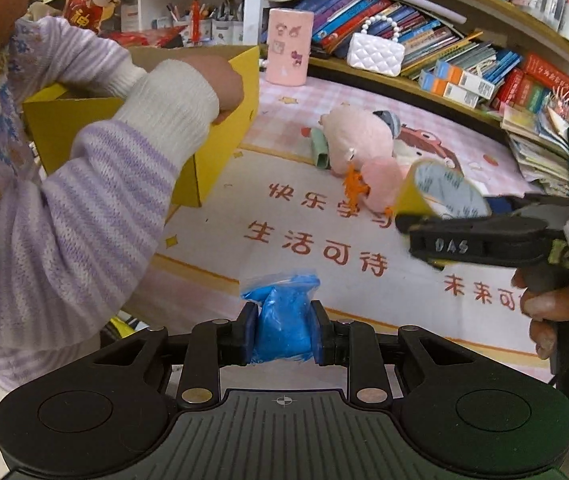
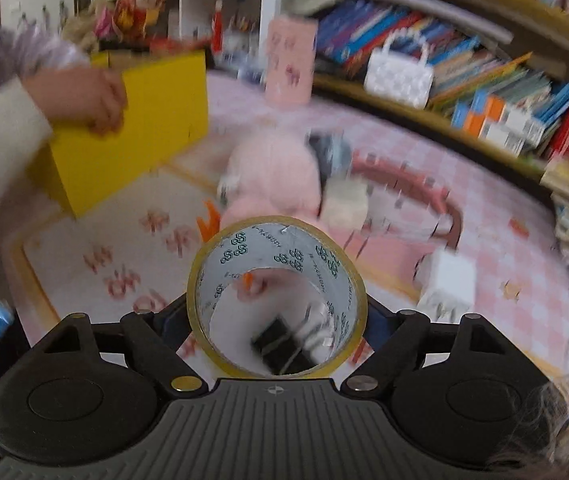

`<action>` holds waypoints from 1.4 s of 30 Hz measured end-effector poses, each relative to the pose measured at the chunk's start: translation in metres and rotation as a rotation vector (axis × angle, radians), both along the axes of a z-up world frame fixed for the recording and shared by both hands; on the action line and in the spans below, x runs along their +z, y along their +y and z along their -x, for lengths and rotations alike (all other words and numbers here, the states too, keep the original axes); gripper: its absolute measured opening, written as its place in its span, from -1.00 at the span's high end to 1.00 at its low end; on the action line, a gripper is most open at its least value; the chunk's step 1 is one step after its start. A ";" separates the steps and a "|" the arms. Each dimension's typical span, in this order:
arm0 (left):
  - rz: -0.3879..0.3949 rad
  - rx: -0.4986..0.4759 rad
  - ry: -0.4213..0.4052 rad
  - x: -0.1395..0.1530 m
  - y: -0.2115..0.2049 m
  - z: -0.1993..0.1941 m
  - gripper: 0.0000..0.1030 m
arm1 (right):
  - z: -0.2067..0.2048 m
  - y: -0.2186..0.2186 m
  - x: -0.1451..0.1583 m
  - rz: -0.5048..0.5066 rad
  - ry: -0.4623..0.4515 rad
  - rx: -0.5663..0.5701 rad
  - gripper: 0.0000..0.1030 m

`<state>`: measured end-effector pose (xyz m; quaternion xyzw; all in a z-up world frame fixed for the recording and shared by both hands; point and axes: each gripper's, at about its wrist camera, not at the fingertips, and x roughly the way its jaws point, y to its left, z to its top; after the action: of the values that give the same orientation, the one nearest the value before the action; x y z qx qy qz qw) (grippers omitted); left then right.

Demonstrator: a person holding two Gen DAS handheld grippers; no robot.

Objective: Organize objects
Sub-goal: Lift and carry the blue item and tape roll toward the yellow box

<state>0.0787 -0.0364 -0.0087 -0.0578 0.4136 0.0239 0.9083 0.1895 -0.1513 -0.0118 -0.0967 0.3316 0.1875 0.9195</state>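
My left gripper (image 1: 283, 330) is shut on a blue bag of clay (image 1: 282, 320), held above the mat. My right gripper (image 2: 276, 320) is shut on a roll of clear tape (image 2: 276, 296); it also shows at the right of the left wrist view (image 1: 436, 236) with the tape roll (image 1: 440, 192). A yellow cardboard box (image 1: 220, 136) is held tilted by another person's hand (image 1: 220, 84) at the left; it also shows in the right wrist view (image 2: 136, 132). A pink plush toy (image 1: 358, 140) lies on the mat.
The mat (image 1: 304, 240) is pink and white with red characters. A pink cylinder holder (image 1: 288, 52) and white handbag (image 1: 376, 54) stand at the back. Bookshelves (image 1: 464, 56) curve along the back right. A white block (image 2: 450, 280) and a black clip (image 2: 280, 348) lie on the mat.
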 end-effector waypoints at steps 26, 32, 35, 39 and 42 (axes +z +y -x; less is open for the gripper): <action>0.102 -0.257 -0.096 0.006 0.047 0.026 0.52 | 0.106 0.039 0.039 -0.018 -0.035 -0.387 -0.59; 0.128 -0.306 -0.104 0.004 0.068 0.036 0.52 | 0.139 0.061 0.039 -0.040 0.022 -0.430 -0.59; 0.143 -0.330 -0.104 0.002 0.077 0.040 0.52 | 0.151 0.077 0.036 -0.007 0.042 -0.421 -0.59; 0.151 -0.351 -0.094 -0.001 0.089 0.047 0.52 | 0.161 0.096 0.031 0.033 0.073 -0.412 -0.59; 0.160 -0.364 -0.086 -0.004 0.099 0.053 0.52 | 0.169 0.106 0.026 0.050 0.108 -0.419 -0.59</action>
<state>0.0257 0.0625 -0.0126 -0.0550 0.3787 -0.1761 0.9069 0.0201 -0.0448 0.0142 -0.0383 0.3977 -0.0112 0.9166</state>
